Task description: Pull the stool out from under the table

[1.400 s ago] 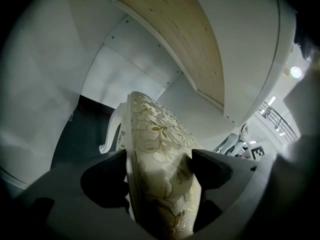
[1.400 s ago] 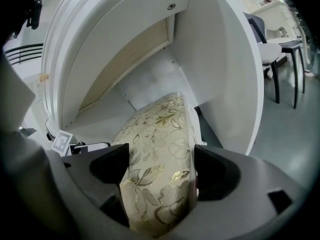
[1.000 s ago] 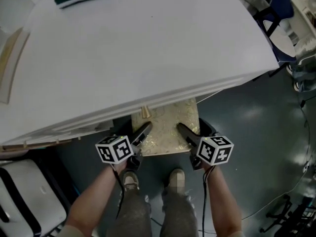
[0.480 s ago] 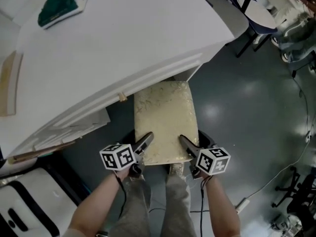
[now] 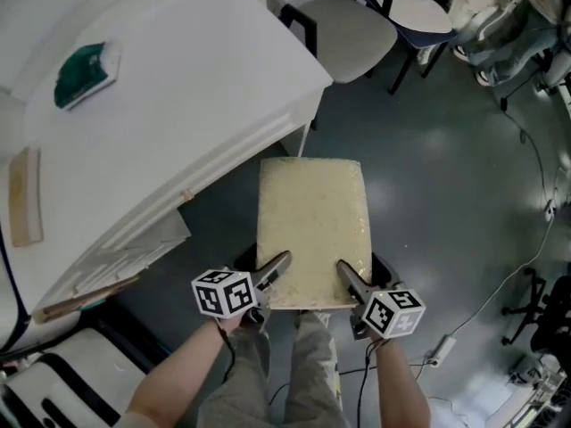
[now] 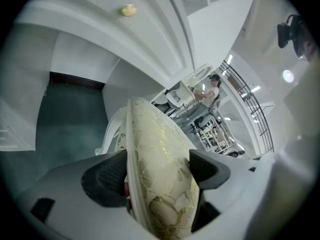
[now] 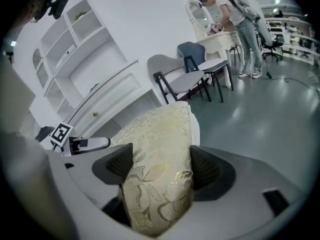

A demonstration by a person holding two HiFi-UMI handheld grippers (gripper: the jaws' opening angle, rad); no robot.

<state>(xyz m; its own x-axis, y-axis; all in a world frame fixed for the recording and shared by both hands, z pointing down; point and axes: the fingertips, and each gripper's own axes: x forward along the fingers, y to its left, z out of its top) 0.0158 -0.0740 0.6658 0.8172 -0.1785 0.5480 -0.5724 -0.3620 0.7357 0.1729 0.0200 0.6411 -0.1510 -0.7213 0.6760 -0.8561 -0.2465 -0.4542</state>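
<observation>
The stool, with a cream, gold-patterned cushion seat, stands on the grey floor, fully out from under the white table. My left gripper grips the seat's near left corner, and its jaws have just closed a little on the cushion edge. My right gripper holds the near right corner, and its jaws have also just closed a little, with the cushion pressed between the pads. The lower jaws are hidden beneath the seat in the head view.
A grey chair stands past the table's corner. A green item and a wooden board lie on the table. A white case sits at lower left and a cable crosses the floor at right. My legs are just behind the stool.
The stool has come out from under the table toward me, with both grippers holding its near corners. A second ago only its near edge showed.
</observation>
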